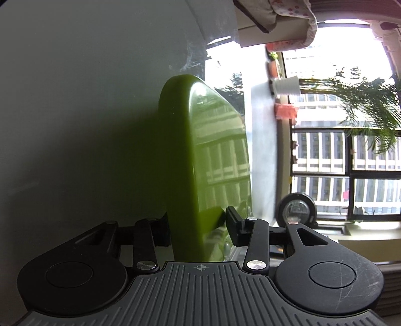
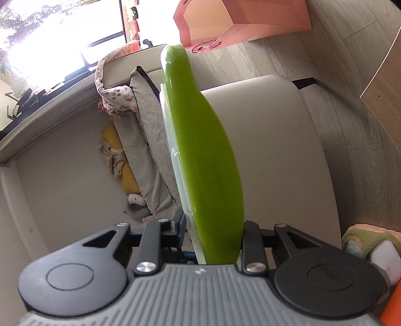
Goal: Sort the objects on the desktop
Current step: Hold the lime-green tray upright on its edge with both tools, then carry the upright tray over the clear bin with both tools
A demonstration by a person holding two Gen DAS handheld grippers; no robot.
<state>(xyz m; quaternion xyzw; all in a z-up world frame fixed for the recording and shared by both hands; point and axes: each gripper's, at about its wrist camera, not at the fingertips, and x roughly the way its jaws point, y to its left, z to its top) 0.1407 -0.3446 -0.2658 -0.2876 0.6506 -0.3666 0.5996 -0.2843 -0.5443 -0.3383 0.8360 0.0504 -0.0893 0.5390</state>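
A glossy green tray (image 1: 200,160) stands on edge between the fingers of my left gripper (image 1: 198,225), which is shut on its rim; the tray sits close to a pale wall on the left. In the right wrist view the same green tray (image 2: 205,160) runs edge-on away from the camera, and my right gripper (image 2: 213,240) is shut on its near rim. Both grippers hold the tray off any surface. No other desktop object shows.
The left view shows a window (image 1: 351,150), a white pot (image 1: 288,86) with a palm and a round black device (image 1: 297,210). The right view shows a beige sofa (image 2: 270,150), cushions and cloths (image 2: 120,100), a pink paper bag (image 2: 238,20) and wood floor (image 2: 351,62).
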